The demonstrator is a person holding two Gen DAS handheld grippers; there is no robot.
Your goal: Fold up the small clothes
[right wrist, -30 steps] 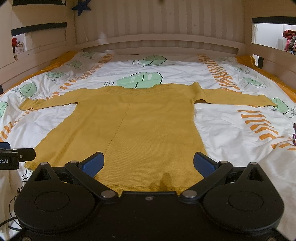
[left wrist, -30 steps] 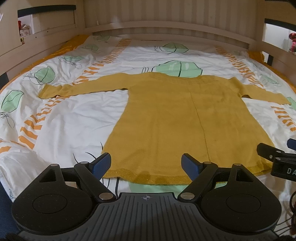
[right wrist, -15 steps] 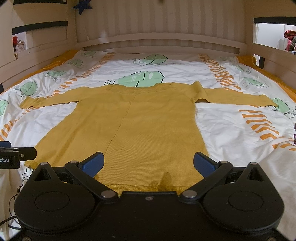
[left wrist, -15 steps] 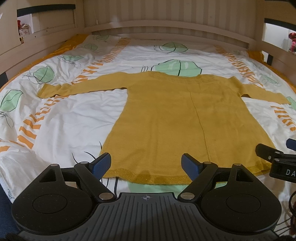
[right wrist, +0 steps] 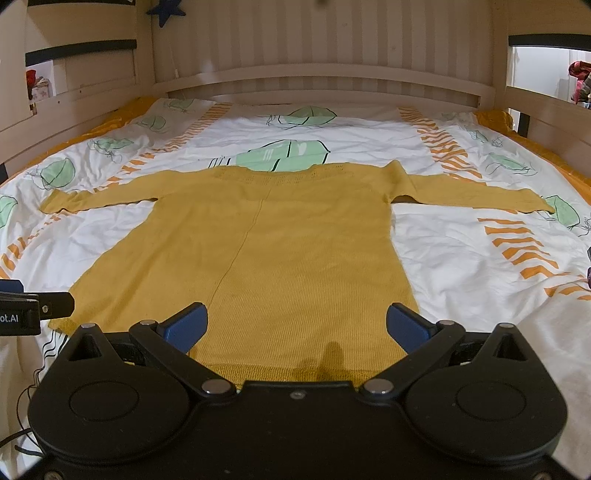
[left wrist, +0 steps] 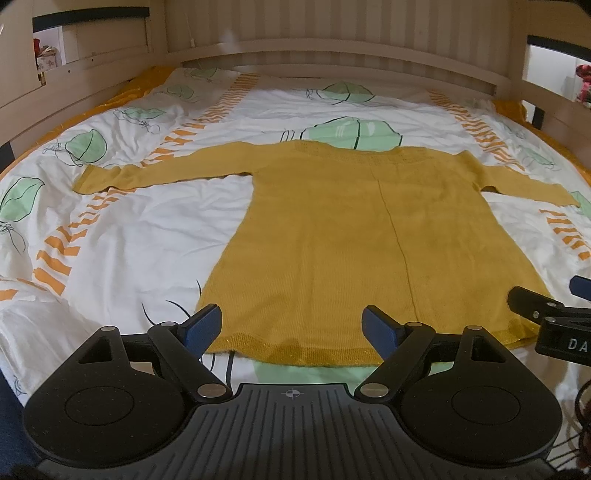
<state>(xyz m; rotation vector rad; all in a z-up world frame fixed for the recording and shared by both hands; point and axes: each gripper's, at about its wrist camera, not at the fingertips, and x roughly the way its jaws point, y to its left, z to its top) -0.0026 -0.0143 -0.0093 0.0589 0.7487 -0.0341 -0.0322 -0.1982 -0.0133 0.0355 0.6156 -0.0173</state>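
Yellow sweater [left wrist: 369, 236] is lying flat on the bed [left wrist: 155, 236], long axis running away from both grippers; left gripper [left wrist: 293, 325] and right gripper [right wrist: 297, 323] are hovering wide-jawed, empty, at its near hem.

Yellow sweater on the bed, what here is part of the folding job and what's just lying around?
Job:
yellow knit sweater, spread flat
left tool, open
right tool, open

Lying about:
leaf-print duvet
wooden bed frame
blue star

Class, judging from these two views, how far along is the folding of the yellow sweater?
Done: the yellow sweater lies flat on the bedspread, sleeves spread. In hand: nothing; the left hand-held gripper and right hand-held gripper hang open near its hem. Left: every fold.
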